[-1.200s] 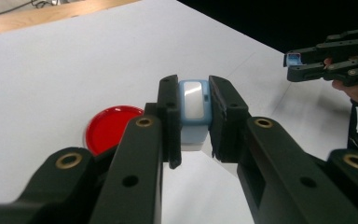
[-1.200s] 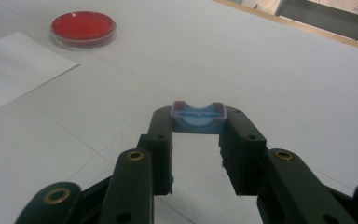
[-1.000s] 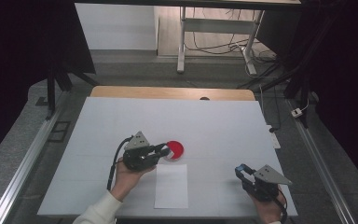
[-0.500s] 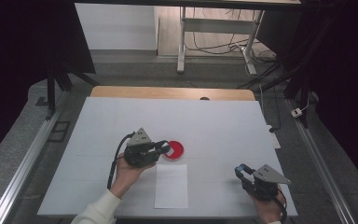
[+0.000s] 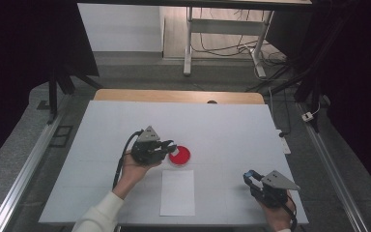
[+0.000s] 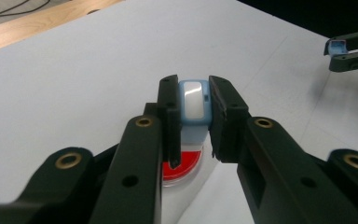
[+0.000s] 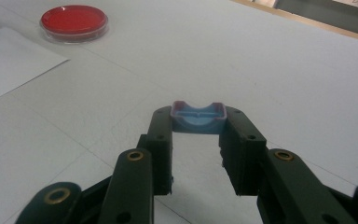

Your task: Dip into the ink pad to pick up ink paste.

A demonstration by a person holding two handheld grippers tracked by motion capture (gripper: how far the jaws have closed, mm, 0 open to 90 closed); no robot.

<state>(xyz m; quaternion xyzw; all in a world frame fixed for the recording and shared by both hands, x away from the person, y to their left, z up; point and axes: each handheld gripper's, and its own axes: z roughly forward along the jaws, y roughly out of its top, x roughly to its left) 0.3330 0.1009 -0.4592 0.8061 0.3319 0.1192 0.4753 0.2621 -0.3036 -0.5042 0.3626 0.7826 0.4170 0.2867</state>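
Left gripper (image 6: 192, 122) being held over red dish (image 5: 179, 155), jaws clamped on blue piece (image 6: 193, 103). Right gripper (image 7: 197, 135) being held near table (image 5: 222, 125) front corner, jaws clamped on blue cap (image 7: 198, 116). Dish sitting just behind paper (image 5: 178, 192).

No legible text or labels anywhere

Black two-jaw left gripper (image 6: 193, 140) with brass-ringed screw holes; grey three-cornered plate above, black cable behind; white sleeve (image 5: 101, 212).
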